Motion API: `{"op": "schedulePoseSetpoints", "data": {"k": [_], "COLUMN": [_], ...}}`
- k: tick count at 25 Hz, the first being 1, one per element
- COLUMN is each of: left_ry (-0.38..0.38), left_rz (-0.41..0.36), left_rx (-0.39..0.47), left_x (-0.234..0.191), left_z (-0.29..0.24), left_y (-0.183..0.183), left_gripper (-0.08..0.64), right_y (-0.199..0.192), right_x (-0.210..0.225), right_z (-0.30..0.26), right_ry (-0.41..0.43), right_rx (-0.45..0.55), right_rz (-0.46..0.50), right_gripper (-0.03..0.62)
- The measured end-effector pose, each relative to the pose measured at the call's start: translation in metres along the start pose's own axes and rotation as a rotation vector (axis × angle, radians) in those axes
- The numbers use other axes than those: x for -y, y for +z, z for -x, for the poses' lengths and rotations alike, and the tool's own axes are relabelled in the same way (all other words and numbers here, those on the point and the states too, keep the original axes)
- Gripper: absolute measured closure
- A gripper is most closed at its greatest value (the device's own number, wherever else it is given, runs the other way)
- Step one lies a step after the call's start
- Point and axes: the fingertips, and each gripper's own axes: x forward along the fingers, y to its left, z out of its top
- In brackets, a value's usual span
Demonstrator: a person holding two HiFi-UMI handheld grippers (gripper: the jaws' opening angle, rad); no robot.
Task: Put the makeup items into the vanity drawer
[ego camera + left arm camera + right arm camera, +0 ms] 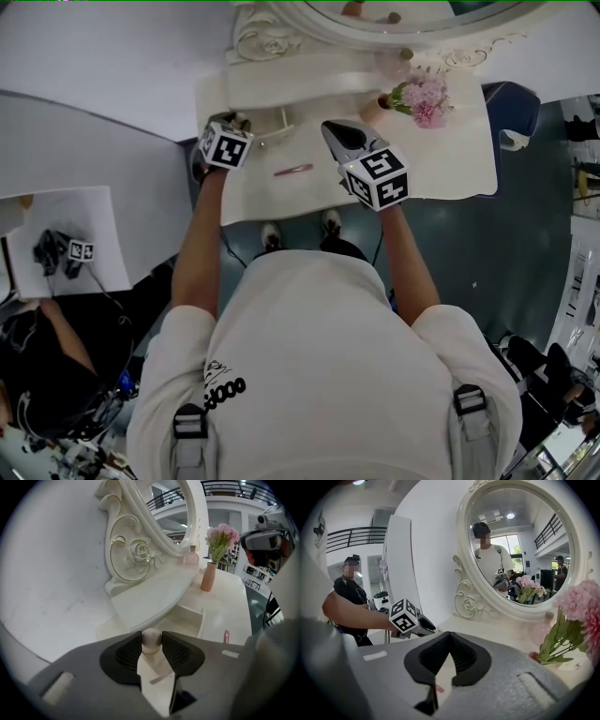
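My left gripper [151,641] has a round pale drawer knob [151,638] between its fingertips, and both tips touch it. In the head view the left gripper [232,122] is at the left front of the cream vanity top [450,159], and it hides the knob there. A slim pink makeup stick [292,170] lies on the vanity between the two grippers, apart from both. The same makeup stick [226,636] appears to the right in the left gripper view. My right gripper [330,127] hovers over the middle of the vanity. Its jaws meet with nothing in them in the right gripper view [449,635].
An oval mirror [520,550] with a carved cream frame stands at the back on a raised shelf [154,592]. At the right stands a pink vase of flowers [417,97], a small pink bottle [191,555] behind it. Another person sits left by a white table [94,220].
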Motion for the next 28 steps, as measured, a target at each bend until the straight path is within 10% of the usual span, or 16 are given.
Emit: {"op": "schedulePoseSetpoints", "data": {"k": [12,28], "left_ry": [-0.018,-0.046], "left_rz": [0.015,0.383], "left_rx": [0.100,0.456], "left_x": [0.010,0.028], "left_z": [0.013,0.107], "left_y": [0.016,0.027], "left_gripper": [0.408,0.545], "right_y": [-0.001,-0.002], "right_x": [-0.002,-0.028], "right_z": [-0.002,-0.004], "right_ry": [0.020,0.114], "right_rx": [-0.002,-0.019], "right_rz": [0.008,0.117], "right_gripper": [0.589,0.589]}}
